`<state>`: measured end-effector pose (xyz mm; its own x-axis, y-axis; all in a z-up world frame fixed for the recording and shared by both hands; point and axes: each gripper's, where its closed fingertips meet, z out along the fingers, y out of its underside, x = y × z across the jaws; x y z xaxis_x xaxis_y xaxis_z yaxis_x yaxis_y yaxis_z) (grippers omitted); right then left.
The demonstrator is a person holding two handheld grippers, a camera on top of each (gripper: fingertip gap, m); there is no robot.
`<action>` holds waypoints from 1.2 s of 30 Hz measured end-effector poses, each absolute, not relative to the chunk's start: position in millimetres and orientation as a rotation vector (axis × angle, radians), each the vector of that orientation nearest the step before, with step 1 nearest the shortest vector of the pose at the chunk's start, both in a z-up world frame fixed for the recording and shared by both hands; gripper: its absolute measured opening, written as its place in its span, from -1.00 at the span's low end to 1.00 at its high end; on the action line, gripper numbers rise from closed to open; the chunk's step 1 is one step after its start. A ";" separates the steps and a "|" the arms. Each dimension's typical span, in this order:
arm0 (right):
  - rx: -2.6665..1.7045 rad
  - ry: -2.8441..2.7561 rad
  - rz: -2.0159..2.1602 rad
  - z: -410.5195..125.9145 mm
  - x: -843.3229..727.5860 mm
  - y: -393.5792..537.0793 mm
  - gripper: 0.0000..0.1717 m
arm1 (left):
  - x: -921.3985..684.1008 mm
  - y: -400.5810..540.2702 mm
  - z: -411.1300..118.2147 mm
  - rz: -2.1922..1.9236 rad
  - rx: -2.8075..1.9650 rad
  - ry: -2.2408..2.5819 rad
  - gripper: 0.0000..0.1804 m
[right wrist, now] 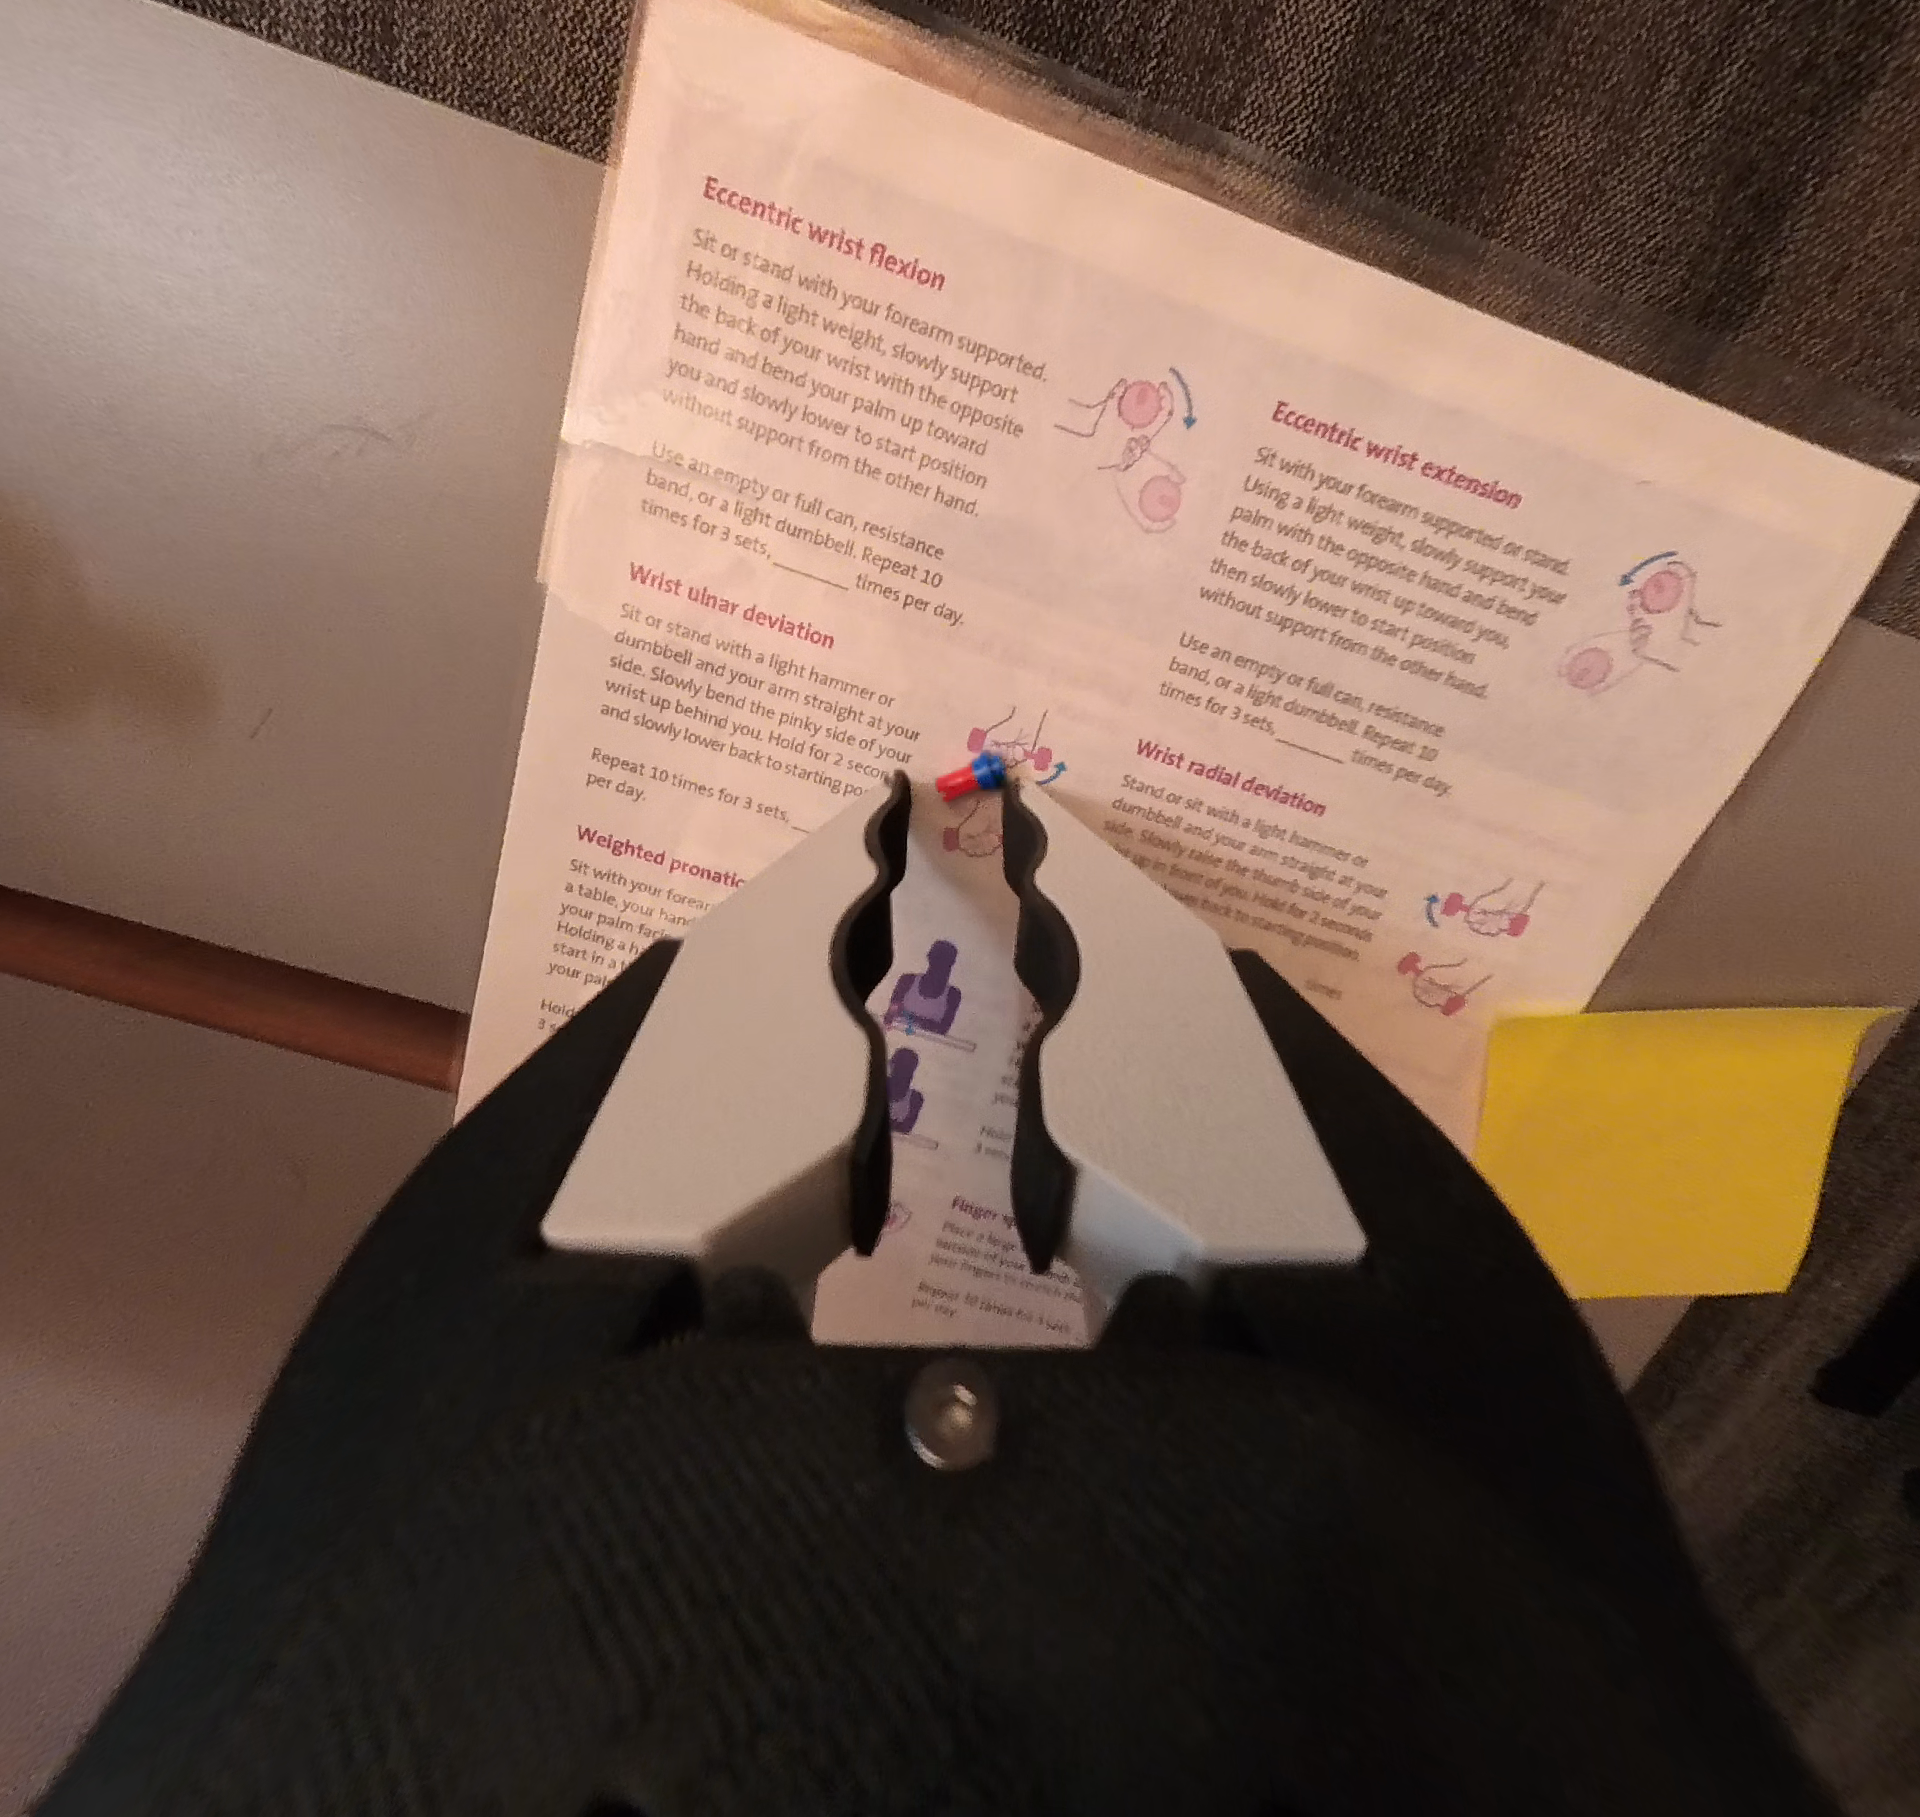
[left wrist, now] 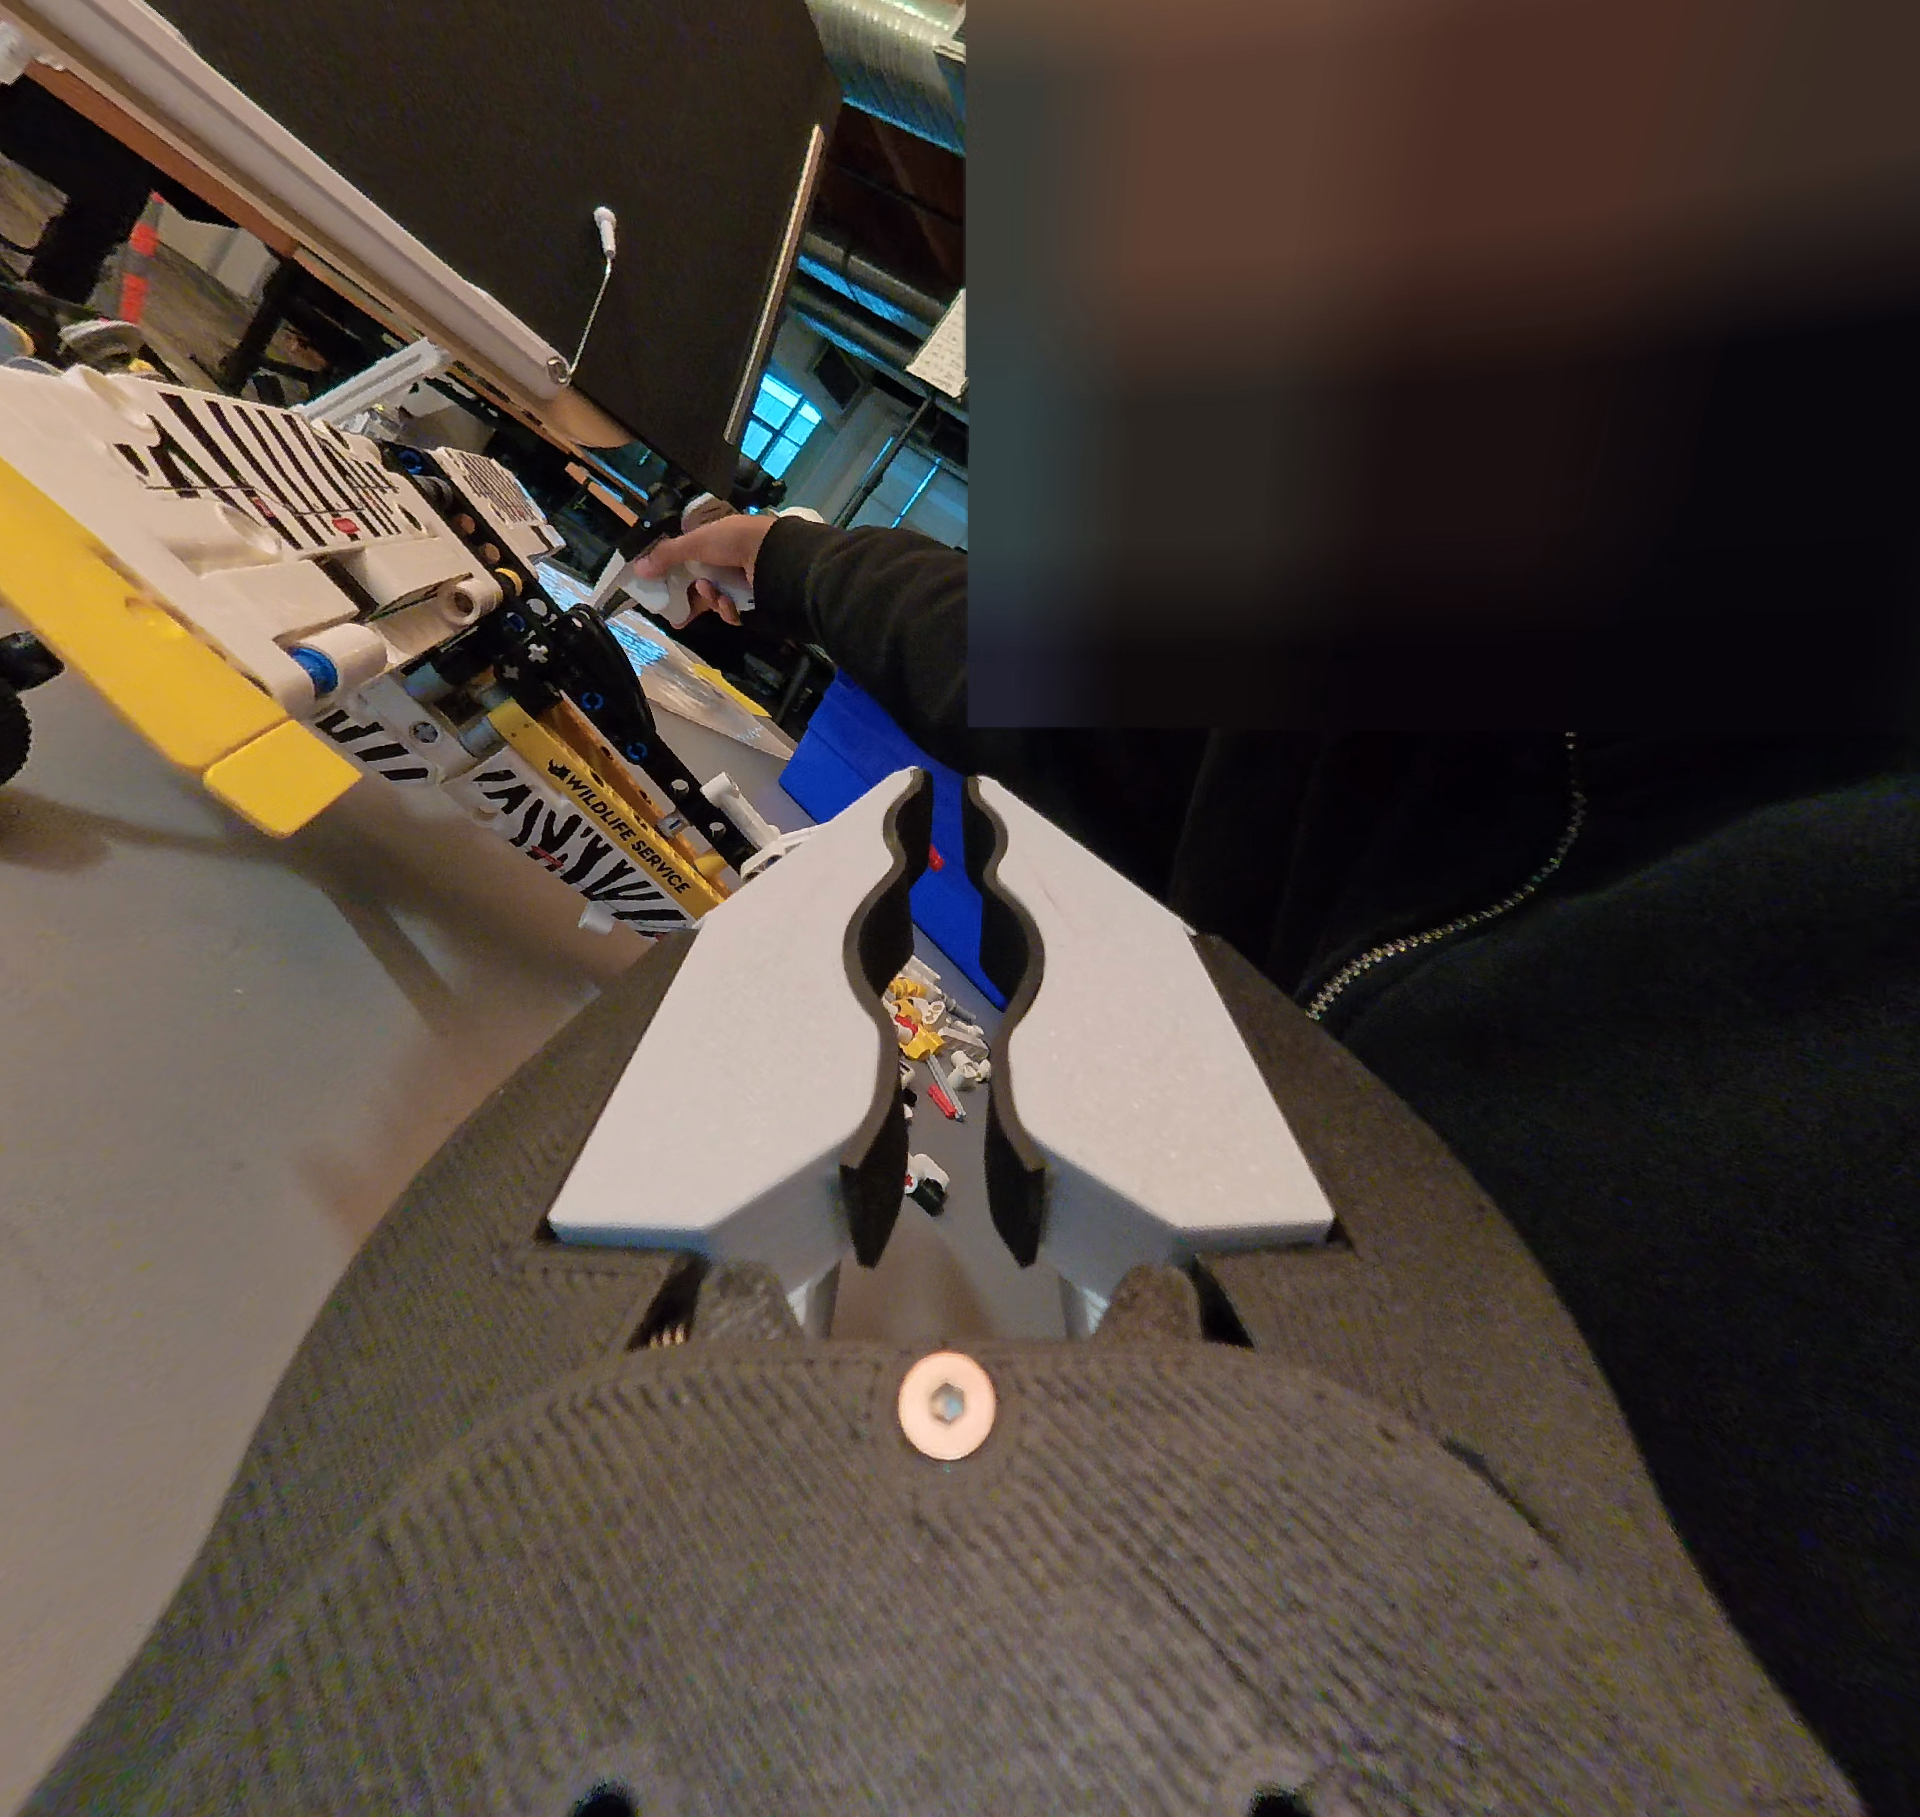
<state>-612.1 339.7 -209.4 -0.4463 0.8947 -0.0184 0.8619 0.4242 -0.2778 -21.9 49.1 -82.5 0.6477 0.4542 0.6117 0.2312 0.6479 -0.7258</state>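
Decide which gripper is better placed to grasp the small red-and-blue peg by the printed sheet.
Right, probably. The right gripper has the red-and-blue peg at its fingertips, over the printed sheet. The left gripper faces a blue bin elsewhere, beside the toy vehicle.

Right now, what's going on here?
A person holds two grippers. The right gripper hovers over a printed sheet, jaws apart, with a tiny red-and-blue pin at its tips, not clamped. The left gripper holds nothing, near a zebra-striped toy truck and loose parts.
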 end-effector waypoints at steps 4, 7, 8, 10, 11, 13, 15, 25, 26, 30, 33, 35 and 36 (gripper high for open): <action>-1.572 -2.506 0.394 -209.5 -619.1 336.7 -0.80 | -22.2 49.2 -83.0 0.149 -0.887 -0.888 -1.00; -1.570 -2.511 0.389 -209.8 -620.3 335.0 -0.88 | -22.3 48.7 -82.8 0.152 -0.885 -0.889 -1.00; -1.569 -2.511 0.388 -209.9 -620.7 334.7 -0.88 | -22.5 48.4 -82.8 0.153 -0.884 -0.890 -1.00; -1.564 -2.508 0.392 -209.9 -621.8 334.0 -0.88 | -22.8 48.2 -83.0 0.153 -0.883 -0.892 -1.00; -1.563 -2.507 0.394 -210.1 -622.0 333.8 -0.89 | -23.0 48.3 -83.3 0.152 -0.884 -0.894 -1.00; -1.557 -2.512 0.399 -210.0 -621.2 333.3 -0.88 | -23.4 48.4 -83.5 0.153 -0.885 -0.896 -1.00; -1.552 -2.519 0.412 -208.3 -618.9 332.7 -0.88 | -23.5 48.5 -83.7 0.156 -0.886 -0.898 -1.00; -1.388 -2.560 0.509 -133.8 -554.0 365.6 -0.89 | -20.2 47.4 -80.6 0.192 -0.882 -0.880 -0.99; -1.331 -2.572 0.554 -125.2 -537.1 366.1 -0.89 | -19.5 47.6 -79.9 0.196 -0.882 -0.875 -0.99; -0.964 -2.664 0.642 -107.9 -433.9 352.6 -0.88 | -18.5 48.5 -79.2 0.204 -0.888 -0.868 -0.99; -0.635 -2.634 0.842 -74.1 -337.3 306.4 -0.88 | -16.5 51.1 -78.0 0.203 -0.900 -0.850 -0.99; -0.439 -2.592 1.018 -47.7 -265.6 266.4 -0.88 | -16.0 54.1 -78.3 0.205 -0.919 -0.847 -0.98; -0.341 -2.573 1.102 -38.4 -227.7 246.0 -0.88 | -15.8 56.7 -78.8 0.200 -0.934 -0.843 -0.97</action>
<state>-227.7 246.0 -38.4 -0.9202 0.3385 0.1968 0.0910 0.6737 -0.7334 -15.8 56.7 -78.8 0.6727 0.4933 0.5515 0.1935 0.6021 -0.7746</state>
